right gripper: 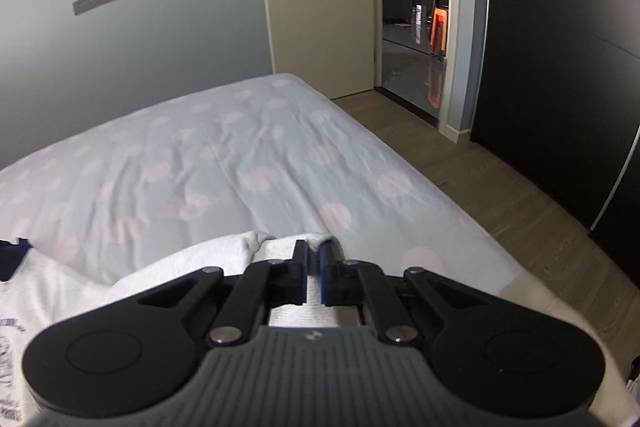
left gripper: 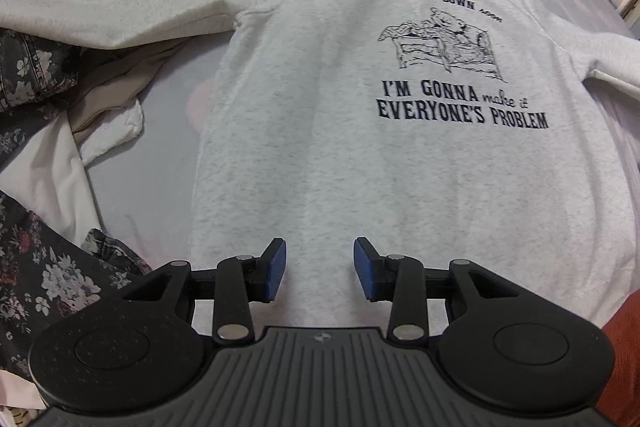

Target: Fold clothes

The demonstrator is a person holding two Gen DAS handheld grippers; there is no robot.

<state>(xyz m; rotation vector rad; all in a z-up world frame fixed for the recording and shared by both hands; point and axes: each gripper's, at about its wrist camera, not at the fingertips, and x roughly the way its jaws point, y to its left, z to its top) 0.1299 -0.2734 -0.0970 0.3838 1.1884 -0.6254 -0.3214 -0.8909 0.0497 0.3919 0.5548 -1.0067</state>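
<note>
Right wrist: right claw (right gripper: 314, 269) pinching sweatshirt cuff (right gripper: 280, 247) above bed (right gripper: 200, 155).

Light grey sweatshirt (left gripper: 340, 147) lies flat on bed, chest print in dark navy letters. Top line, arched, partly blurred: "IF I CAN'T LAY DOWN", last word unreadable. Below it, line drawing, details unclear. Under drawing: "I'M GONNA" in capitals, then script "make it", then "EVERYONE'S PROBLEM" in capitals. Right wrist view: edge of same print visible, too distorted to read.
</note>
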